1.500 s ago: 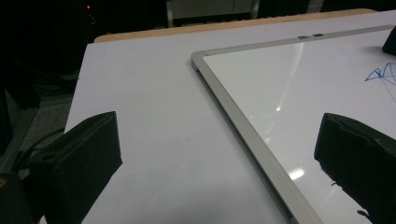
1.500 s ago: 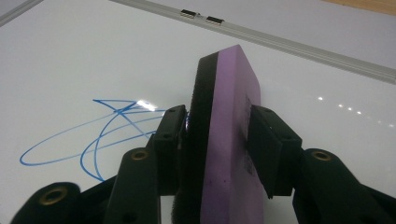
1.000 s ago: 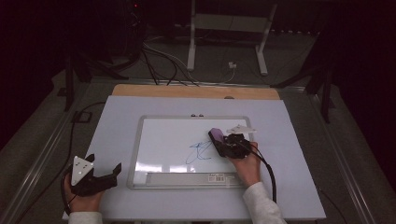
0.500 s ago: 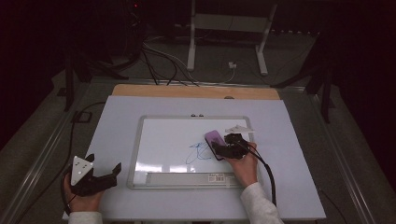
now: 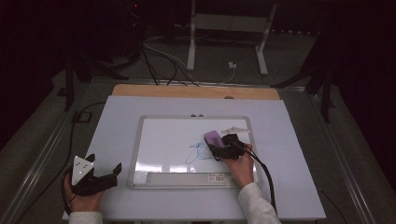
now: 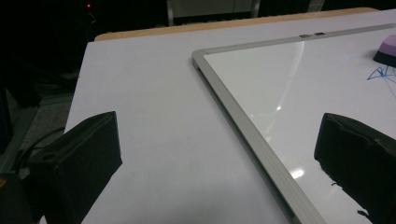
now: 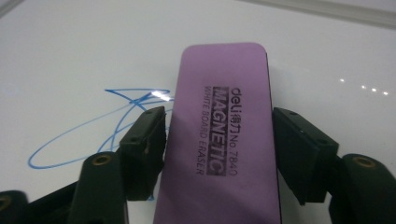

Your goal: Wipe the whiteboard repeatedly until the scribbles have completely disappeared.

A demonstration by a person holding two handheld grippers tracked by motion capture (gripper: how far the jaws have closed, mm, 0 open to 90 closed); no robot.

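Across the whiteboard (image 5: 168,140) my right hand-held gripper (image 5: 223,148), clamped on the purple eraser (image 7: 219,135), had slid slightly down-left toward the blue scribble (image 7: 100,126), ready to wipe.

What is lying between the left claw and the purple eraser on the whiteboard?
In the high view: bare white table cover, the whiteboard's grey metal frame, then clean board and blue scribble.

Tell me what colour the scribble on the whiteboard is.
Blue: the scribble is thin looping blue marker line beside the purple eraser, clearest in the right gripper view.
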